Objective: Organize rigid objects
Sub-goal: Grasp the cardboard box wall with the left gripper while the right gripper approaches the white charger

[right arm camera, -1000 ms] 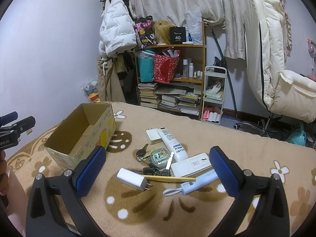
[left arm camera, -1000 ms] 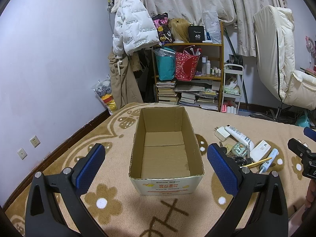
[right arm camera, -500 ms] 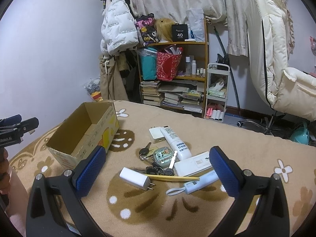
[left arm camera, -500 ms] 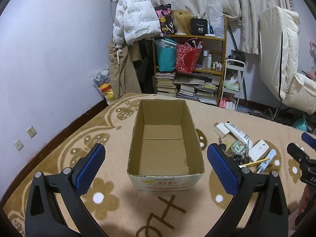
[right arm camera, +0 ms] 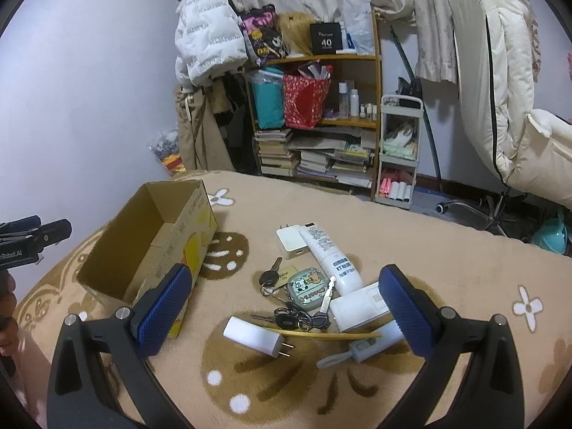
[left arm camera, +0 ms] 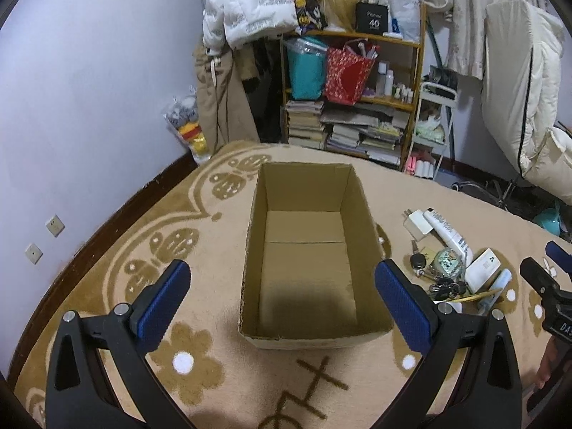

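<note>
L gripper [left arm camera: 282, 298]: fingers spread, empty, over near end of cardboard box [left arm camera: 359, 211].
R gripper [right arm camera: 284, 309]: spread, empty, above item pile.
Items: white charger [right arm camera: 253, 335], keys [right arm camera: 293, 318], tube [right arm camera: 330, 257] on blanket [right arm camera: 447, 250], right of box.
Obstruction: pencil [right arm camera: 321, 335] lies across pile.

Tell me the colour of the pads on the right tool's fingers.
Blue, with a fine textured surface, on black fingers; clearest in the right wrist view.

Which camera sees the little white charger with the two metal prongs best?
The right wrist view. The white charger lies whole on the blanket between the open right claw fingers, prongs plain to see. In the left wrist view only a sliver of it peeks out beside the left claw's finger.
</note>
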Demonstrator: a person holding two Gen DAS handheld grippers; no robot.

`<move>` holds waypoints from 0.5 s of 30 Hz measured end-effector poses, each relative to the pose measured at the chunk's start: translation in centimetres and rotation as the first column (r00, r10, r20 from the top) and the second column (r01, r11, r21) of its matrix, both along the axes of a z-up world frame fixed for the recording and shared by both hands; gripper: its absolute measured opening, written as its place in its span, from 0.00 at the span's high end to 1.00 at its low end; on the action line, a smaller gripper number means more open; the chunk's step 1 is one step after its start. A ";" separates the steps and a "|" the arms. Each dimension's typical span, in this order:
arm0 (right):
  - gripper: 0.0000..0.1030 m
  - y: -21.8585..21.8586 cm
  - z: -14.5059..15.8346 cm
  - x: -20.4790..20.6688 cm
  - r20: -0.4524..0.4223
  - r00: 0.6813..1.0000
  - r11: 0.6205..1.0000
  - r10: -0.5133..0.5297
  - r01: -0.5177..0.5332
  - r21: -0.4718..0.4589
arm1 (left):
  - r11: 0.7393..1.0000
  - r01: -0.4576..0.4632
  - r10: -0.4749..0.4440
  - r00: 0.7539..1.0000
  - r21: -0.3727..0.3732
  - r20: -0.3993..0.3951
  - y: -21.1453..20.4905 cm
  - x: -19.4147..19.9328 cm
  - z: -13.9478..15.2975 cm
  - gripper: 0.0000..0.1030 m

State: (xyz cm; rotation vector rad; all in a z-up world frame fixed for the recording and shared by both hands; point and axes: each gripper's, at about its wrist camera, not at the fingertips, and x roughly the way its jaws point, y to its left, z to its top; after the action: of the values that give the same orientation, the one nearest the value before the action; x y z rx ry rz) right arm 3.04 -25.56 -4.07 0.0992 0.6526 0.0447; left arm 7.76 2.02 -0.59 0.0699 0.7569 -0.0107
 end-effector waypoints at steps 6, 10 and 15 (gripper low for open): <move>0.00 0.6 -0.5 1.8 -0.059 0.998 1.000 0.005 -0.004 0.017 | 1.000 -0.001 0.000 0.996 -0.005 -0.090 0.7 2.8 -0.6 0.01; 0.00 1.3 -1.3 2.9 -0.098 0.995 0.999 0.016 -0.013 0.033 | 1.000 0.026 -0.025 0.987 0.004 -0.158 0.7 4.4 -1.7 0.01; 0.00 1.9 -3.0 4.2 -0.166 0.986 0.996 0.019 -0.004 0.090 | 1.000 0.024 -0.025 0.981 -0.006 -0.190 1.2 5.1 -3.5 0.01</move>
State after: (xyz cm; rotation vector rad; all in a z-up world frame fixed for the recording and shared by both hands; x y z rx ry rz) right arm 7.27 -23.69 -7.03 0.1870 0.8189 0.0770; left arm 12.87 3.26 -4.13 0.0749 0.9471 -0.0428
